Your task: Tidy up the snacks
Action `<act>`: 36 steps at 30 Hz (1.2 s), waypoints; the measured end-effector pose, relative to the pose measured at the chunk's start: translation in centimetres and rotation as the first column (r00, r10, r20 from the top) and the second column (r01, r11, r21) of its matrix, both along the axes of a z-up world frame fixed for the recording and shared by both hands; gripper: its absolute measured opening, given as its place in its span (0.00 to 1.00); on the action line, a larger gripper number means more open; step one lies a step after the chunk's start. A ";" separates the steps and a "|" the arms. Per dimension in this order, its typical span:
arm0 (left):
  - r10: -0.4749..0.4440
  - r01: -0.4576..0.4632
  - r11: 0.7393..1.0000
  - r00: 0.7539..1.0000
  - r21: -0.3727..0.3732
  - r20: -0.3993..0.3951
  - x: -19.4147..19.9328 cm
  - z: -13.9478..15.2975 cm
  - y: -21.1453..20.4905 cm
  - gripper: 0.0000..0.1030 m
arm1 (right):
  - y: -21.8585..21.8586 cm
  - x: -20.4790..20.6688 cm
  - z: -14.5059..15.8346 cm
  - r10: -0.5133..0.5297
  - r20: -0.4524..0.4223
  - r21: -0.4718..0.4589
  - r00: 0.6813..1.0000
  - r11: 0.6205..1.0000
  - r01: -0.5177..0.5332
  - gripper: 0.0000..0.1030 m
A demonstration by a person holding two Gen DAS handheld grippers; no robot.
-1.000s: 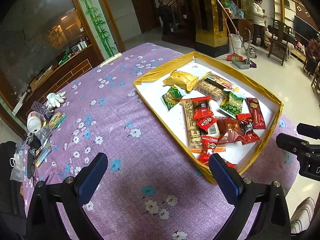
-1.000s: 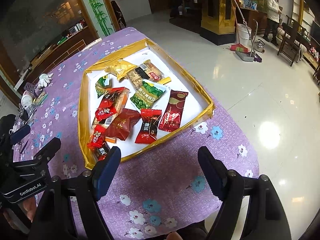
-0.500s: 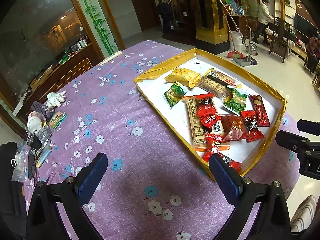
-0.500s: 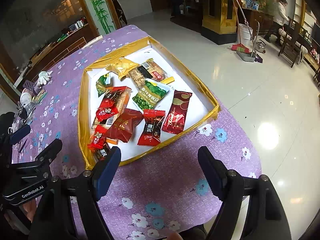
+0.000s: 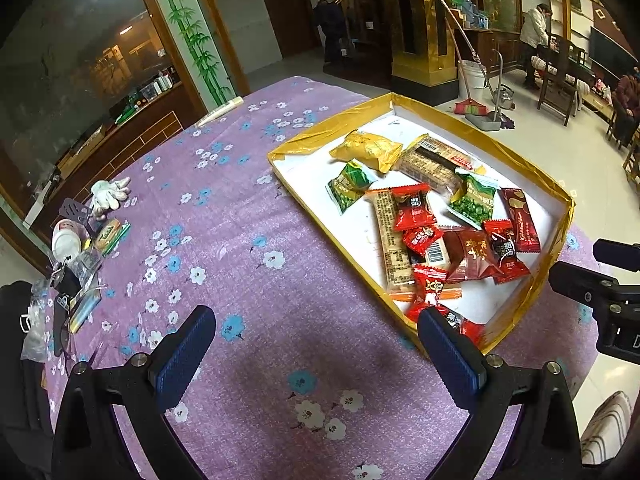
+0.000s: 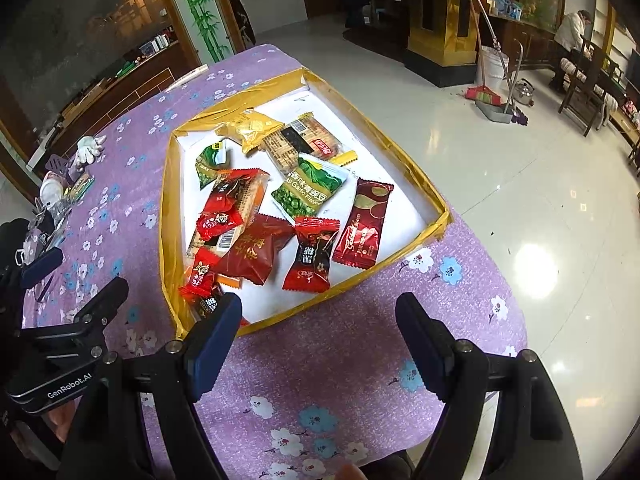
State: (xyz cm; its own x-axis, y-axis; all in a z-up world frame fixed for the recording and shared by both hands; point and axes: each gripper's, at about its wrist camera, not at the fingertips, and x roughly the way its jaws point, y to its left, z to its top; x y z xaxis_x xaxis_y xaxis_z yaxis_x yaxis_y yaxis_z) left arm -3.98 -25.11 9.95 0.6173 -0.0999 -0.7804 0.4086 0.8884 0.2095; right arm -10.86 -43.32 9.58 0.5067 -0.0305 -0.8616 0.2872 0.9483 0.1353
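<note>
Wrapped snacks [image 6: 276, 216] (red, green, yellow and maroon packets, some overlapping) lie heaped in a shallow gold-edged white box [image 6: 404, 168] on a purple floral tablecloth [image 5: 224, 248]. Both the left gripper [image 5: 316, 340] and right gripper [image 6: 320, 332] hover with fingers wide, holding nothing. Beyond, glossy tiled floor [image 6: 500, 168].

The left gripper [image 5: 316, 354] hovers open over the purple cloth [image 5: 240, 248]; ahead and right of it, a gold-edged tray [image 5: 532, 184] holds snack packets [image 5: 424, 216].
</note>
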 end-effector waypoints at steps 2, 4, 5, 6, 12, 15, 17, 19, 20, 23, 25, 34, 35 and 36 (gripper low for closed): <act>-0.003 0.003 1.000 1.000 0.006 0.005 -0.1 0.0 -0.1 0.99 | 0.2 0.0 0.1 0.008 0.007 -0.010 1.000 1.000 -0.008 0.76; -0.006 0.006 1.000 1.000 0.009 0.001 -0.1 0.0 -0.2 0.99 | 0.2 0.0 -0.1 0.009 -0.003 0.000 1.000 1.000 -0.009 0.76; -0.007 0.007 1.000 1.000 0.010 0.004 -0.1 0.0 -0.2 0.99 | 0.1 0.0 -0.1 0.006 -0.001 0.001 1.000 1.000 -0.006 0.76; -0.008 0.008 1.000 1.000 0.012 0.010 -0.2 0.1 -0.2 0.99 | 0.1 -0.1 0.0 0.003 0.003 -0.004 1.000 1.000 -0.003 0.76; -0.009 0.009 1.000 1.000 0.017 -0.004 -0.1 -0.3 -0.4 0.99 | 0.2 0.1 0.0 0.010 -0.002 -0.008 1.000 1.000 -0.010 0.76; -0.010 0.011 1.000 1.000 0.022 -0.017 0.0 -0.6 -0.5 0.99 | 0.3 0.2 -0.1 0.017 -0.003 -0.011 1.000 1.000 -0.017 0.76; -0.011 0.011 1.000 1.000 0.018 -0.025 0.1 -0.7 -0.5 0.99 | 0.2 0.3 -0.2 0.015 -0.011 -0.006 1.000 1.000 -0.015 0.76; -0.012 0.013 1.000 1.000 0.021 -0.024 0.1 -0.7 -0.6 0.99 | 0.2 0.2 -0.2 0.012 -0.005 -0.010 1.000 1.000 -0.012 0.76; -0.013 0.014 1.000 1.000 0.024 -0.025 0.2 -0.8 -0.6 0.99 | 0.2 0.2 -0.2 0.013 -0.005 -0.009 1.000 1.000 -0.013 0.76; -0.014 0.015 1.000 0.999 0.024 -0.031 0.2 -0.9 -0.7 0.99 | 0.1 0.2 -0.2 0.012 -0.015 -0.003 1.000 1.000 -0.012 0.76; -0.015 0.016 1.000 0.999 0.025 -0.032 0.3 -0.9 -0.7 0.99 | 0.1 0.3 -0.1 0.011 -0.010 -0.008 1.000 1.000 -0.011 0.76; -0.015 0.016 0.999 0.999 0.028 -0.041 0.5 -1.1 -0.7 0.99 | 0.4 0.6 -0.2 0.023 -0.013 -0.011 1.000 1.000 -0.023 0.76; -0.015 0.016 0.999 0.999 0.027 -0.041 0.5 -1.2 -0.7 0.99 | 0.5 0.7 -0.2 0.024 -0.012 -0.013 1.000 1.000 -0.025 0.76; -0.014 0.015 1.000 0.999 0.025 -0.041 0.5 -1.2 -0.7 0.99 | 0.5 0.8 -0.1 0.026 -0.012 -0.015 1.000 1.000 -0.026 0.76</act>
State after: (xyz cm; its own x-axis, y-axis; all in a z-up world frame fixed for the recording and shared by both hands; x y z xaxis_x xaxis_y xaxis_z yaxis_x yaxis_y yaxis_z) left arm -3.49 -25.76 8.79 0.5831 -0.0886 -0.8076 0.4302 0.8769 0.2144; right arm -10.10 -42.82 9.43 0.4975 -0.0304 -0.8669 0.2641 0.9573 0.1180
